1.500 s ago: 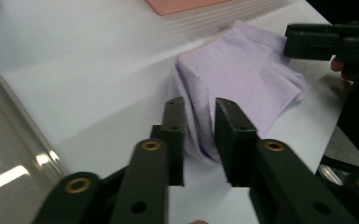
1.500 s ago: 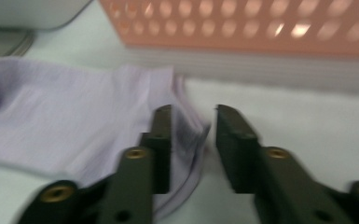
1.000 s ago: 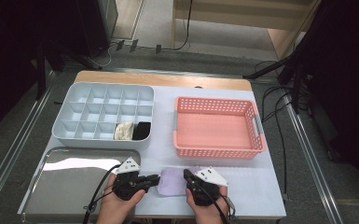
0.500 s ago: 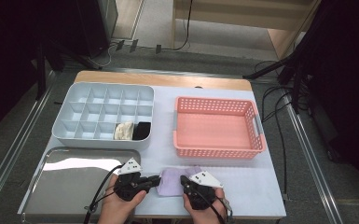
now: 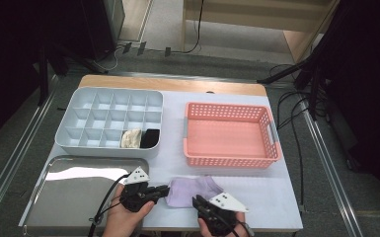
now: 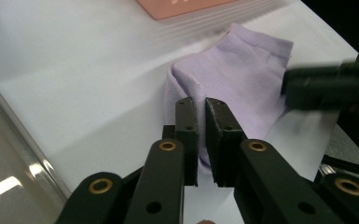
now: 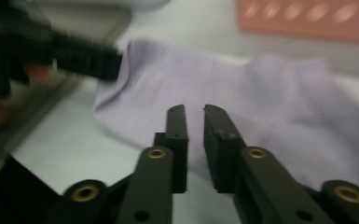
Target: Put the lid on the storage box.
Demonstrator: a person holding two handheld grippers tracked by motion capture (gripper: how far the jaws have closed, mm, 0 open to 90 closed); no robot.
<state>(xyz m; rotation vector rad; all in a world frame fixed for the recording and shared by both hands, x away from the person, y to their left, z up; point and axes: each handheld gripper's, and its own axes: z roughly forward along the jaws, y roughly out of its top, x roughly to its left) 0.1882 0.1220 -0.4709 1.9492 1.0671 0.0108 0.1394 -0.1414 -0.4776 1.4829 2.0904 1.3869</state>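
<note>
A lilac sock (image 5: 192,191) lies flat on the white table near its front edge. My left gripper (image 5: 164,190) comes in from the left and is shut on the sock's left end; in the left gripper view the jaws (image 6: 200,102) stand close together with the cloth (image 6: 242,74) pinched between them. My right gripper (image 5: 197,200) sits at the sock's near edge. Its jaws (image 7: 193,108) have just been opening and hover over the sock (image 7: 261,102) with a small gap, pressing on nothing.
A grey compartment tray (image 5: 79,118) at the back left holds a cream sock (image 5: 131,138) and a black one (image 5: 150,138). A pink basket (image 5: 271,143) stands at the back right. A shiny metal tray (image 5: 69,197) lies left of my left hand.
The right gripper has let go of the sock and drawn back toward the table's front edge. More of the sock now lies spread out. The left gripper has stayed put.
</note>
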